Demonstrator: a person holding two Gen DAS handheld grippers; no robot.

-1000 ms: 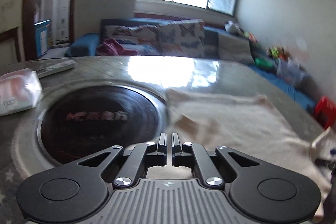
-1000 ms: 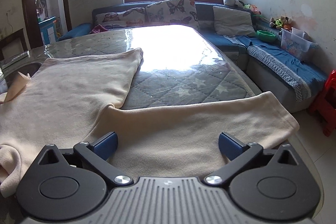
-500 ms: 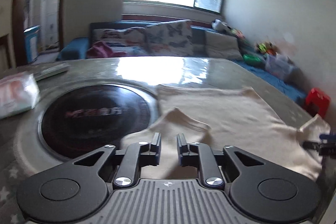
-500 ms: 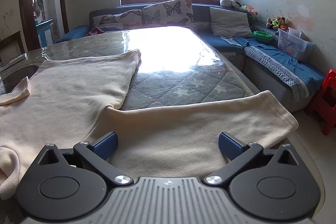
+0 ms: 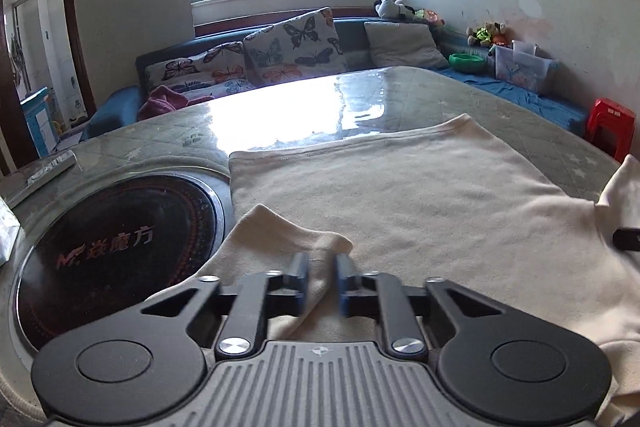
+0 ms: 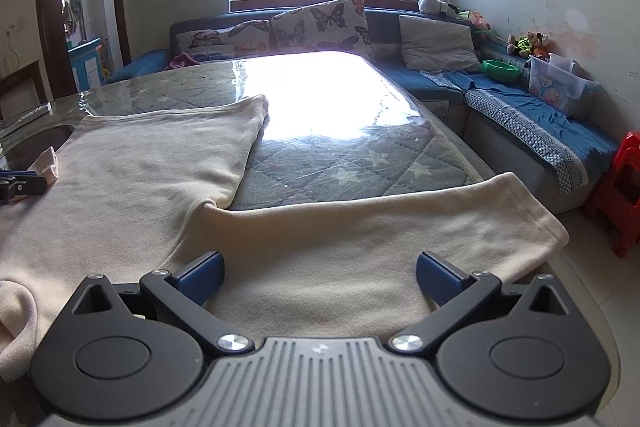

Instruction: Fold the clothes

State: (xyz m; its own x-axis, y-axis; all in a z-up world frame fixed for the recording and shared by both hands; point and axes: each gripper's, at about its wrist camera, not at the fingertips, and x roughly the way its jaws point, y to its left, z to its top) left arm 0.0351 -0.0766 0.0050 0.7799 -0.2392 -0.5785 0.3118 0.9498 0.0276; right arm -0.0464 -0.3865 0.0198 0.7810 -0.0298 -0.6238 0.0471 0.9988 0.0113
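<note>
A cream long-sleeved top point(image 5: 400, 195) lies spread on the quilted table point(image 5: 472, 95). My left gripper point(image 5: 322, 281) is partly open just above the folded-in left sleeve point(image 5: 280, 239), a jaw on each side of a fabric ridge, not gripping. My right gripper point(image 6: 320, 273) is wide open and empty, low over the right sleeve point(image 6: 380, 223), which stretches out to the table's right edge. The top's body point(image 6: 140, 167) lies to its left. The left gripper's tip point(image 6: 24, 185) shows at the far left there.
A round black induction hob point(image 5: 104, 247) is set into the table point(image 6: 352, 155) left of the top. A remote point(image 5: 48, 171) lies beyond it. A blue sofa point(image 6: 520, 115) with cushions wraps the far and right sides. A red stool point(image 6: 620, 195) stands on the floor.
My left gripper has opened from shut and let go of the left sleeve, which now lies folded over the top. It swung right toward the shirt. My right gripper stayed open and still.
</note>
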